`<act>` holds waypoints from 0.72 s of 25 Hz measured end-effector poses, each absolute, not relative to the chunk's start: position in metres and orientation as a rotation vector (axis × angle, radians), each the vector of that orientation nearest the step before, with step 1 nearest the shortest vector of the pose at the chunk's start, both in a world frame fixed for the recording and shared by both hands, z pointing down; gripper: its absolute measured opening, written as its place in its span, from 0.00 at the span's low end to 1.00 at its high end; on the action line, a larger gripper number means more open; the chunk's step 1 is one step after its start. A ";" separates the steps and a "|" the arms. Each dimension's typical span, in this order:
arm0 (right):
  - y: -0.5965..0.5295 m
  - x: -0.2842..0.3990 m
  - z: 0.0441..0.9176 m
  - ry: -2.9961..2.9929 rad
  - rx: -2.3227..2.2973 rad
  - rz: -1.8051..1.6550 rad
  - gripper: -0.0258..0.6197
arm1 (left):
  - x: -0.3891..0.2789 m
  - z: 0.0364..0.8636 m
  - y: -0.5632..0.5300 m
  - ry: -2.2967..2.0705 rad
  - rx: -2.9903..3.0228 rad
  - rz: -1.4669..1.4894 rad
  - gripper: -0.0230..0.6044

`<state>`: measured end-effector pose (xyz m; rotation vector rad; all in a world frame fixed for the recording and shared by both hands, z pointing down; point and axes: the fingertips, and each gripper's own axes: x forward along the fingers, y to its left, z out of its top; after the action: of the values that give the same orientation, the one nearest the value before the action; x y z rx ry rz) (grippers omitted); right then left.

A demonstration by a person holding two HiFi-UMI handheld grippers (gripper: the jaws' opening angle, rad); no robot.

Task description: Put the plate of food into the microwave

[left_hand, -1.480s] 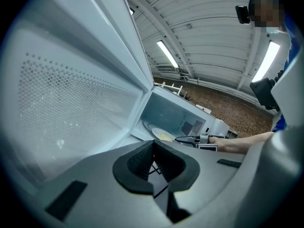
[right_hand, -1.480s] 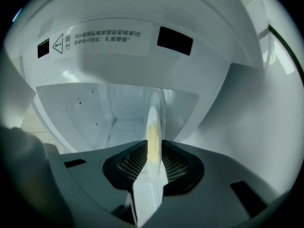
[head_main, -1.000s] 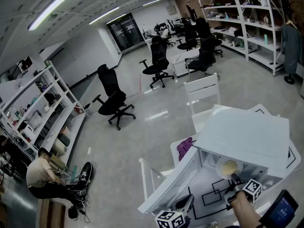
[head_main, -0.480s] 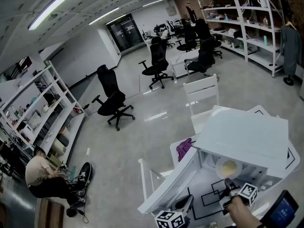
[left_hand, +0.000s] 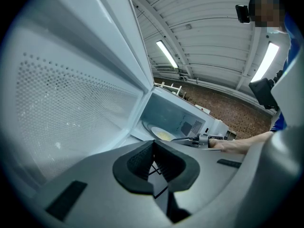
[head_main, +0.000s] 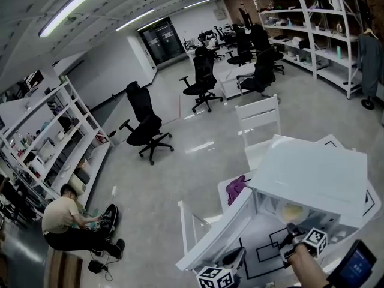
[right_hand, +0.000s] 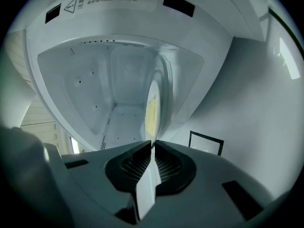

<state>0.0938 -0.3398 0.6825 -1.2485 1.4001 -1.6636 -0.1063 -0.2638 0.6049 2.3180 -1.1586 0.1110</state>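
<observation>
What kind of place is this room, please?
Probably an open office or lab workspace, not a home. Rolling office chairs stand about, metal storage shelves line the walls, long strip lights run across the ceiling, and the microwave looks like a test setup.

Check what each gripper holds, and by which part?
Right gripper: jaws shut on the near rim of the plate of food. Left gripper: jaws shut, holding nothing.

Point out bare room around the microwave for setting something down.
The microwave cavity is bare apart from the plate held by the right claw. Outside, the marked mat between the open door and that claw is free. The left claw crowds the door side.
</observation>
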 end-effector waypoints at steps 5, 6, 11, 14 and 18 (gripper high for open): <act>-0.348 0.097 0.685 1.390 -1.267 -1.659 0.08 | -0.106 0.604 -0.265 -1.156 2.314 0.113 0.05; -0.349 0.096 0.683 1.382 -1.261 -1.659 0.08 | -0.107 0.603 -0.266 -1.156 2.313 0.114 0.05; -0.359 0.096 0.678 1.371 -1.267 -1.651 0.08 | -0.110 0.602 -0.269 -1.162 2.309 0.109 0.05; -0.366 0.099 0.679 1.366 -1.262 -1.647 0.08 | -0.109 0.604 -0.271 -1.168 2.303 0.111 0.05; -0.373 0.101 0.678 1.359 -1.252 -1.641 0.08 | -0.109 0.605 -0.275 -1.171 2.299 0.113 0.05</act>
<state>0.1012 -0.3730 0.6777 -1.2520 1.3586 -1.6412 -0.1095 -0.2748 0.6046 2.2992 -1.1706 0.1128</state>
